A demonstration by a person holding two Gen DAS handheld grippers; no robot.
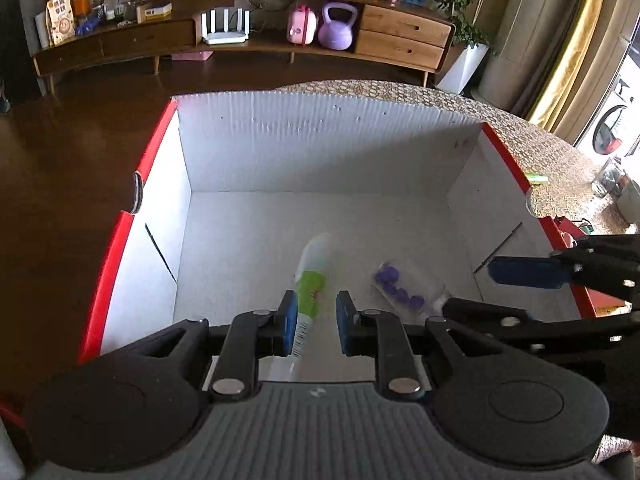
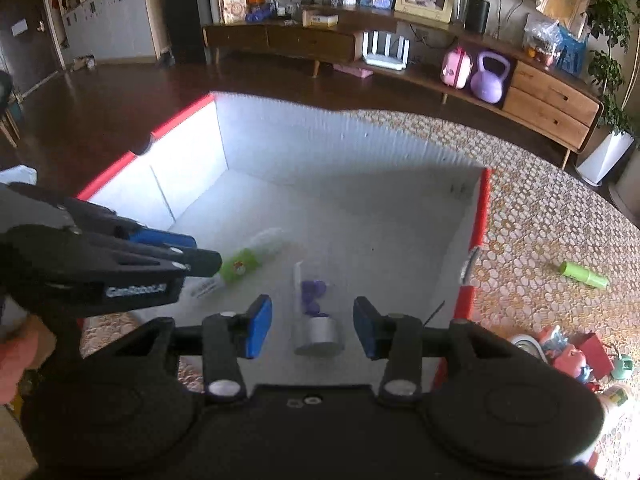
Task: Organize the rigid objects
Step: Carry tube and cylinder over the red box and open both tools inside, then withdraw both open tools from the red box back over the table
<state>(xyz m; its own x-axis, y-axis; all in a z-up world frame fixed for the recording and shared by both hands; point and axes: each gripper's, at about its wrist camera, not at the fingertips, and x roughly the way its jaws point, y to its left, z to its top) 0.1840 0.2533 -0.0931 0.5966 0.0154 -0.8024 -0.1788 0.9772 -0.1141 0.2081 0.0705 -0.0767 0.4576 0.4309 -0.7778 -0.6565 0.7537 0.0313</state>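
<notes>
A white box with a red rim stands on the patterned table. On its floor lie a white tube with a green label and a clear container of purple pieces with a silver cap. My left gripper hovers over the tube's near end. Its jaws are drawn in to a narrow gap and pinch nothing. My right gripper hangs just above the container. It is open, and its pads stand clear of the cap on both sides.
A green cylinder lies on the table cover to the right of the box. Small red and pink toys crowd the near right corner. A hand holds the left gripper. A wooden sideboard stands far behind.
</notes>
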